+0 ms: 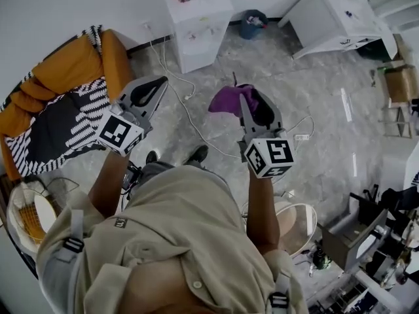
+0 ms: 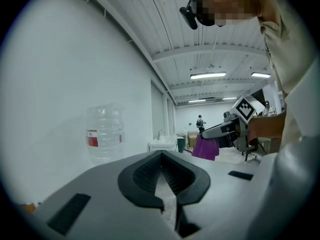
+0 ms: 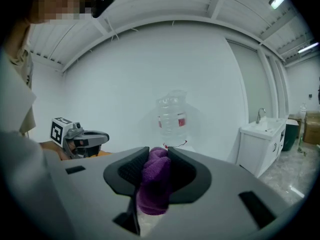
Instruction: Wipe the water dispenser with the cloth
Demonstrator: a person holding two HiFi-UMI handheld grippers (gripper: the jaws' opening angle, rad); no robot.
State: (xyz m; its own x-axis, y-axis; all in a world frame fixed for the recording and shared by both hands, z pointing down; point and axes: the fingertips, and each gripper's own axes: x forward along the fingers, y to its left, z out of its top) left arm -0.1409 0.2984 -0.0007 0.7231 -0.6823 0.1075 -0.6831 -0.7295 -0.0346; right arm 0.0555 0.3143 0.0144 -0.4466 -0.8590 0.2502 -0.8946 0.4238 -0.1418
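The water dispenser (image 1: pixel 196 19) is a white cabinet against the far wall, some way ahead of both grippers. Its clear bottle with a red label shows in the left gripper view (image 2: pixel 104 133) and in the right gripper view (image 3: pixel 172 115). My right gripper (image 1: pixel 243 98) (image 3: pixel 157 153) is shut on a purple cloth (image 1: pixel 229 99) (image 3: pixel 154 184), which bulges out between the jaws. The cloth (image 2: pixel 205 146) also hangs in sight in the left gripper view. My left gripper (image 1: pixel 156 85) (image 2: pixel 161 154) is held level with it to the left, jaws together with nothing between them.
An orange sofa with a black-and-white throw (image 1: pixel 59 103) stands at the left. A white cable (image 1: pixel 175 84) trails over the marble floor from the dispenser. A blue bin (image 1: pixel 253 23) and a white sink cabinet (image 1: pixel 334 18) (image 3: pixel 262 144) are at the right. Fans (image 1: pixel 298 224) sit near my feet.
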